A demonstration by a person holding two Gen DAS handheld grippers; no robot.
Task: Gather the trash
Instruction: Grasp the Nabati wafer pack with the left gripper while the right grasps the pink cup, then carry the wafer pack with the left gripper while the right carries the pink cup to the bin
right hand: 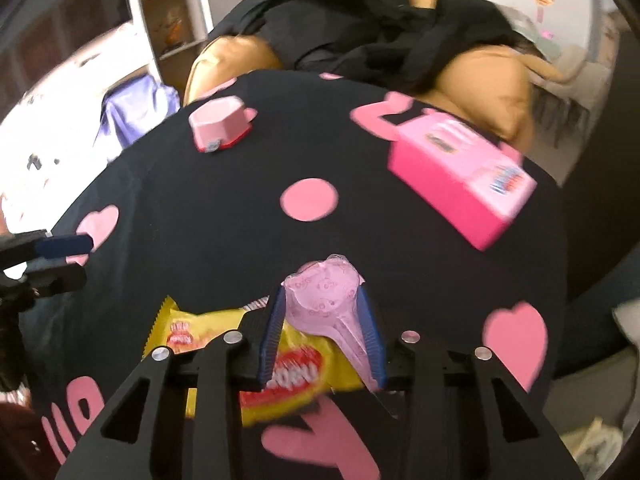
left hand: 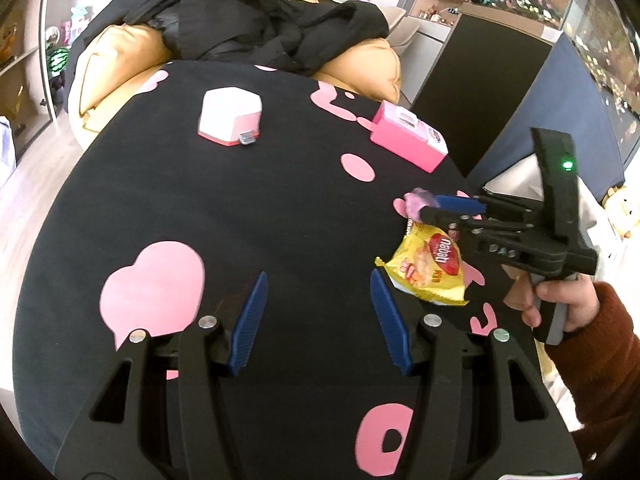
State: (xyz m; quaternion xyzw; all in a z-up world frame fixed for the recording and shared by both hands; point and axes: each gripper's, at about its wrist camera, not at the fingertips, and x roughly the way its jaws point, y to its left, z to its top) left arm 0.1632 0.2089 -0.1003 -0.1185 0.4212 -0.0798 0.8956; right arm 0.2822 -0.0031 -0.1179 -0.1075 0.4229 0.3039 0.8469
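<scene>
Right gripper (right hand: 322, 320): fingers clamp pink wrapper (right hand: 324, 296). Left gripper (left hand: 318, 324): fingers open, empty. Yellow snack packet (left hand: 430, 266): uncollected on bench (left hand: 240, 220).

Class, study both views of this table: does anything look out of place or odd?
Yes. A crumpled yellow snack wrapper lies loose on the black tablecloth near its edge, and the right tool grips a pink wrapper. Both are litter.
</scene>
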